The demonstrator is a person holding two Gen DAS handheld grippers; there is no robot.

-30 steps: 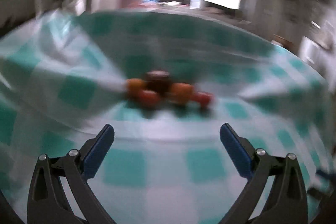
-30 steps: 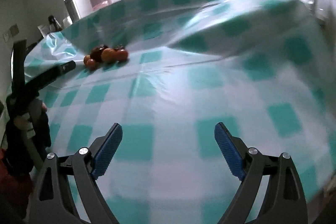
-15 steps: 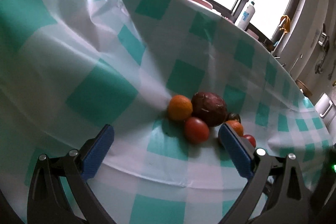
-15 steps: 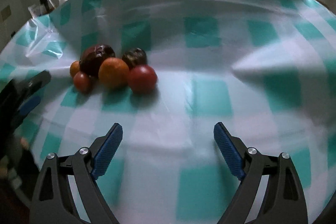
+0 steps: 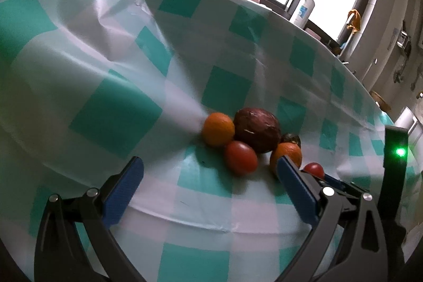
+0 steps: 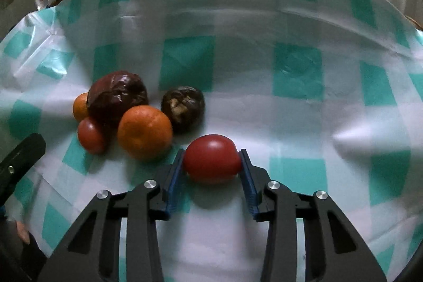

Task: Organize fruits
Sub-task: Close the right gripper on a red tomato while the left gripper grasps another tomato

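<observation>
The right tongs [image 6: 211, 163] have just closed on a red tomato [image 6: 211, 161], blue pads pressing both its sides as it sits on the green-and-white checked counter [image 6: 290, 102]. Just left lie an orange [image 6: 144, 132], a dark wrinkled fruit [image 6: 183, 105] and more fruit. The left tongs [image 5: 208, 171] stand wide open and empty before the cluster.

right gripper [image 6: 211, 163]: angled downward, its blue pads pressed on both sides of a red tomato [image 6: 211, 161]; its jaws have just been closing
left gripper [image 5: 208, 171]: angled downward, jaws spread wide, nothing between its pads
person's fingertip [image 6: 22, 231]: at the right view's lower-left edge
</observation>
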